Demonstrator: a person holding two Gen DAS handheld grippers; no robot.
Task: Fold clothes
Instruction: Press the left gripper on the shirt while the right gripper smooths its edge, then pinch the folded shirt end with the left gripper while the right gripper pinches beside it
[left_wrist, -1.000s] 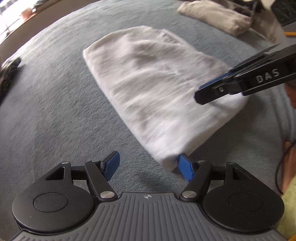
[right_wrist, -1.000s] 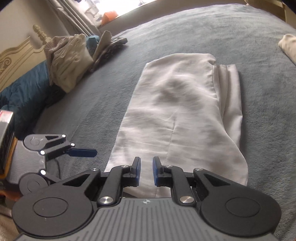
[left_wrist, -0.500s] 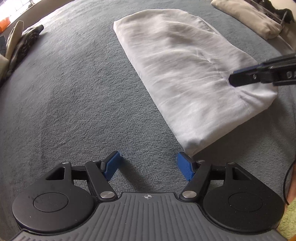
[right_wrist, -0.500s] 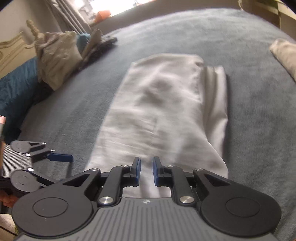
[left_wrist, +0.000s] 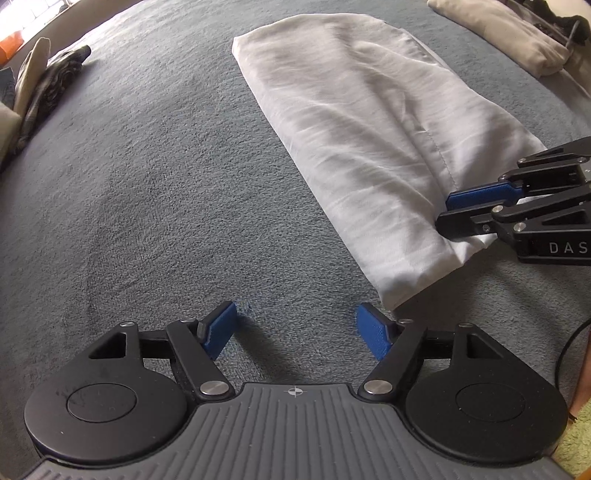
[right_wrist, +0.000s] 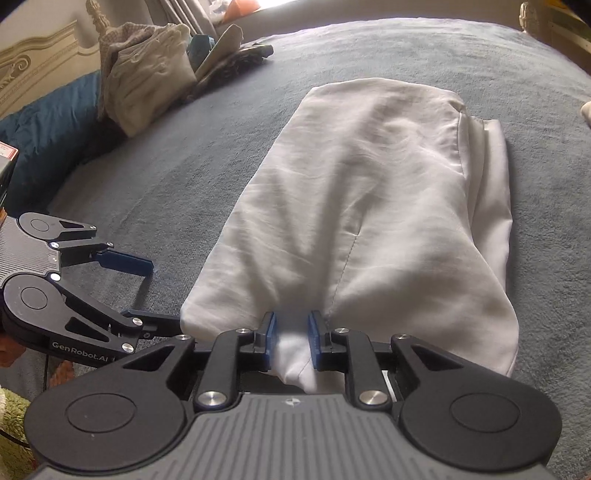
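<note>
Closing in over the last second, the right gripper (right_wrist: 291, 338) now has a bunch of the white garment's (right_wrist: 369, 206) near hem pinched between its narrowly set blue pads, where a second ago those pads stood just short of the cloth with nothing between them. From the left wrist view the same right gripper (left_wrist: 448, 212) bites the near right corner of the cloth. The left gripper (left_wrist: 297, 326) has drawn back a little and hangs wide apart and holding nothing, low over the grey bed cover (left_wrist: 147, 184), its right pad just beside the garment's near left corner.

White garment: it lies flat along the bed, already doubled lengthwise by the look of the layered edge on its right side, with its far end well away from both grippers.

With one corner gripped and the other gripper open next to the opposite corner, a further fold towards the far end looks likely, though the pictures do not settle it.

A loose heap of other clothes (right_wrist: 147, 92) sits near the headboard, and a beige folded piece (left_wrist: 509, 40) lies beyond the garment.
</note>
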